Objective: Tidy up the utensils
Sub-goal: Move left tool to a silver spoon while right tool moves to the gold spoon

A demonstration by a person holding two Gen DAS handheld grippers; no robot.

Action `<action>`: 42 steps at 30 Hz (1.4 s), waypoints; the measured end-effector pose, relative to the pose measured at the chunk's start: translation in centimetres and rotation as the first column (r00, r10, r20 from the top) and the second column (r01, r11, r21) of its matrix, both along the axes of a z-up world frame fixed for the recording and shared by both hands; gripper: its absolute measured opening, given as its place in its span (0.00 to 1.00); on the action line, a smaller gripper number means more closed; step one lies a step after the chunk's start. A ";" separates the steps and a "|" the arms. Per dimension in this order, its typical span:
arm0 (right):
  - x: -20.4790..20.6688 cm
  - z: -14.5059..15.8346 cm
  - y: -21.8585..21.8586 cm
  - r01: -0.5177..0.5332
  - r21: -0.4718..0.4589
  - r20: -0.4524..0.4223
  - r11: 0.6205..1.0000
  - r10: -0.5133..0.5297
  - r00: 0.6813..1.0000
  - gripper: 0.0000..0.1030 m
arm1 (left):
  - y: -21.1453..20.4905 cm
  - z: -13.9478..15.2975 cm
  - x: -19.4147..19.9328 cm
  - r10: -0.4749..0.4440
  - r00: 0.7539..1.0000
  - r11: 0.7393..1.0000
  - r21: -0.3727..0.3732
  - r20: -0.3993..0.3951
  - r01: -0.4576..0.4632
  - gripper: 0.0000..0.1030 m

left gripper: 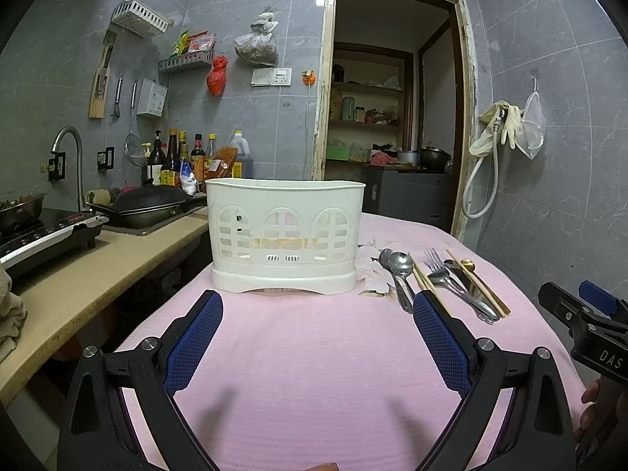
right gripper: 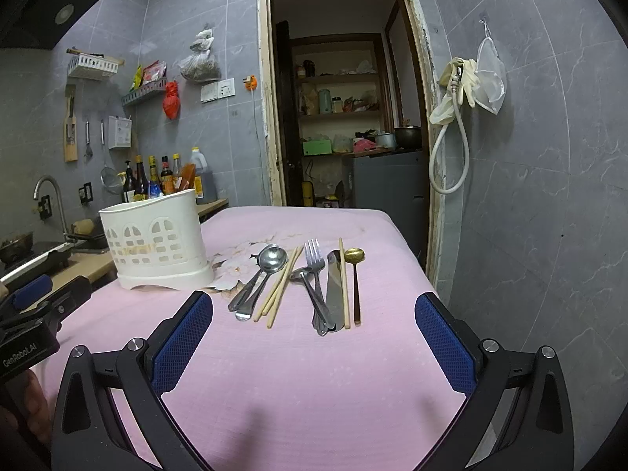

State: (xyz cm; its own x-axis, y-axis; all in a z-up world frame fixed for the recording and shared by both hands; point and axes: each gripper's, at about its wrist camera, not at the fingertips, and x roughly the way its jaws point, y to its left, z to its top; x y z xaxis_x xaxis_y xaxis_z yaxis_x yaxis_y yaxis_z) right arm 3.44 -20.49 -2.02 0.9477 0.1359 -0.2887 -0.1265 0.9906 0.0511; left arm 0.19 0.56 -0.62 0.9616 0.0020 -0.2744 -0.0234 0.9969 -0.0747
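Note:
A white perforated utensil holder stands upright on the pink tablecloth. To its right lie two steel spoons, a pair of chopsticks, a fork, a steel knife, a single chopstick and a gold-headed spoon. My left gripper is open just in front of the holder, nothing between its fingers. My right gripper is open above the near ends of the utensils, holding nothing. Whether the holder has anything inside is hidden.
A counter runs along the table's left side with a stove, a wok, a sink tap and bottles. An open doorway lies beyond the table's far edge. A tiled wall stands on the right.

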 end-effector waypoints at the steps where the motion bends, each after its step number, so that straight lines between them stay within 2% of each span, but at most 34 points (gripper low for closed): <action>1: 0.1 0.1 -0.1 0.000 0.000 0.000 1.000 0.000 1.000 1.00 | 0.0 0.0 0.0 0.000 1.000 1.000 -0.001 0.000 0.000 0.92; 15: 0.3 -0.3 0.0 -0.001 -0.009 -0.004 1.000 0.001 1.000 1.00 | 0.3 -0.2 0.3 0.016 1.000 1.000 0.005 -0.003 -0.015 0.92; 22: 1.2 1.1 -0.6 0.004 -0.037 0.019 0.999 -0.004 1.000 1.00 | 0.0 1.2 1.2 0.008 1.000 1.000 0.018 0.019 -0.008 0.92; 28: 2.9 2.7 -1.5 -0.016 -0.072 0.016 0.997 0.017 1.000 1.00 | -0.6 2.5 3.1 -0.072 0.997 0.997 0.031 0.000 0.072 0.92; 34: 5.0 4.1 -2.5 -0.021 -0.116 0.012 0.993 0.022 1.000 1.00 | -1.9 3.4 5.6 -0.191 0.980 0.981 0.031 -0.063 0.193 0.92; 42: 9.0 4.4 -4.0 0.011 -0.183 -0.059 0.983 -0.022 0.998 1.00 | -3.6 4.1 9.2 -0.268 0.953 0.962 0.013 -0.139 0.273 0.92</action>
